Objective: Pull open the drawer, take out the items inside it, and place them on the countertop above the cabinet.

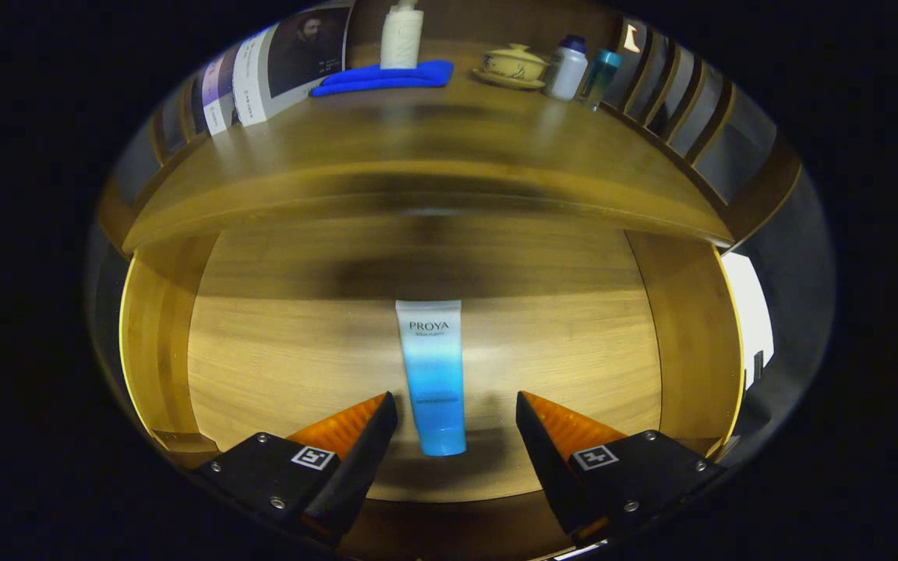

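The wooden drawer (160,343) is pulled out below the cabinet's countertop (418,156). A white-to-blue cosmetic tube (433,374) lies flat on the drawer floor, cap end toward me. My gripper (457,407) hovers over the drawer, open, with the tube's lower half lying between the two fingers. Neither finger touches the tube; there is a gap on each side.
On the countertop stand a folded blue cloth (383,78) with a white bottle (401,35) behind it, a lidded ceramic bowl on a saucer (513,64), a white bottle (568,68) and a teal bottle (599,76). A printed picture (277,66) leans at the back left. Slatted rails run along the right.
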Available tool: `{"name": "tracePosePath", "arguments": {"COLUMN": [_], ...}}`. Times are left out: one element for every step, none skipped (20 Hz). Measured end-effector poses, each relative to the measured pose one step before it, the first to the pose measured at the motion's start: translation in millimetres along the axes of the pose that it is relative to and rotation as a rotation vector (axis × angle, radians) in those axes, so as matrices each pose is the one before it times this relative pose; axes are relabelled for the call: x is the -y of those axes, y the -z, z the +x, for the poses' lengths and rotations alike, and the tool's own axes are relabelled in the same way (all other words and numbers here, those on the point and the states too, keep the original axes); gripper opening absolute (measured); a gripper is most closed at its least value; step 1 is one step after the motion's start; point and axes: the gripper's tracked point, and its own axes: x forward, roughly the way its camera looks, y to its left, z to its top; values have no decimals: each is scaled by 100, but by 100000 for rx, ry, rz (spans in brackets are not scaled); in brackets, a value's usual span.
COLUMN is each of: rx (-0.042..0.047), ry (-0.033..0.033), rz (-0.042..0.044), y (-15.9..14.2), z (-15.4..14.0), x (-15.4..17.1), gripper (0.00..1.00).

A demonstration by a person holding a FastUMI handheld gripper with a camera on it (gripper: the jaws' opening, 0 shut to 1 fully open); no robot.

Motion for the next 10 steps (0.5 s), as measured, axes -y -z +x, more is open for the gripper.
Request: {"name": "tracePosePath", "arguments": {"rx": [-879, -470, -490, -878, -513, -619, -314, -784, -452, -406], "ry": [-87, -317, -199, -786, -1097, -1061, -1200, -700, -998, -744], "rz": [270, 393, 700, 748, 986, 842, 350, -116, -446, -777], "y": [133, 64, 80, 239, 38, 131, 169, 113, 200, 146], "z": [403, 94, 190, 201, 216, 138, 223, 188, 204, 268], "x": [105, 29, 65, 3, -162, -235, -219, -174, -299, -238], "gripper": [93, 92, 90, 89, 86, 85, 81, 79, 74, 72]}}
